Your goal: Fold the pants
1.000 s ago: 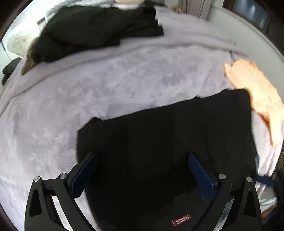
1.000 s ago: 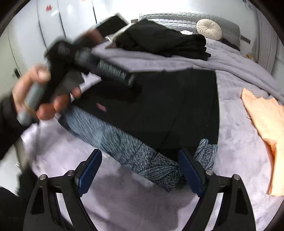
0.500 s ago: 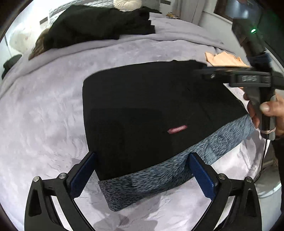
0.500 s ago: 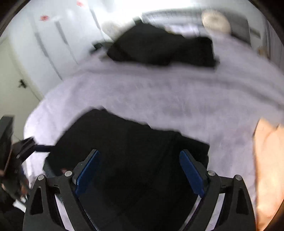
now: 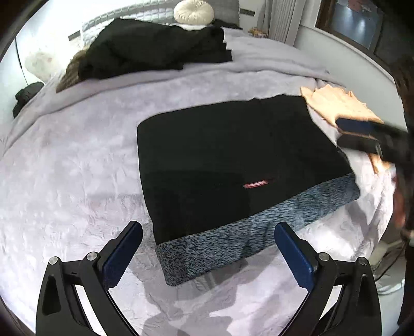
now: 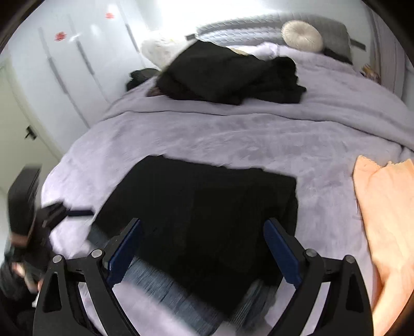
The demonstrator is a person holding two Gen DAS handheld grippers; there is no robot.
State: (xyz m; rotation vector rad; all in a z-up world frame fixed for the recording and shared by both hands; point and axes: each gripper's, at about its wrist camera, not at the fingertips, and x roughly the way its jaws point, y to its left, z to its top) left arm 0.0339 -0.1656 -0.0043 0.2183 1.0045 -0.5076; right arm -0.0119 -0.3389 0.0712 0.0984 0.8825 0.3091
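Observation:
The black pants (image 5: 233,155) lie folded into a flat rectangle on the lilac bed (image 5: 64,168), with a grey patterned band (image 5: 258,237) along the near edge and a small red label (image 5: 256,184). My left gripper (image 5: 207,248) is open and empty, just in front of the band. My right gripper (image 6: 201,248) is open and empty above the pants (image 6: 207,206); it also shows blurred in the left wrist view (image 5: 362,134) at the pants' right side. The left gripper shows blurred in the right wrist view (image 6: 64,214).
A pile of black clothes (image 5: 155,49) lies at the head of the bed near a round cream cushion (image 5: 193,11). An orange garment (image 5: 341,108) lies to the right of the pants. White wardrobe doors (image 6: 77,51) stand left of the bed.
My left gripper has pulled back from over the pants to in front of their near edge. My right gripper has swung over the pants. Both have stayed open.

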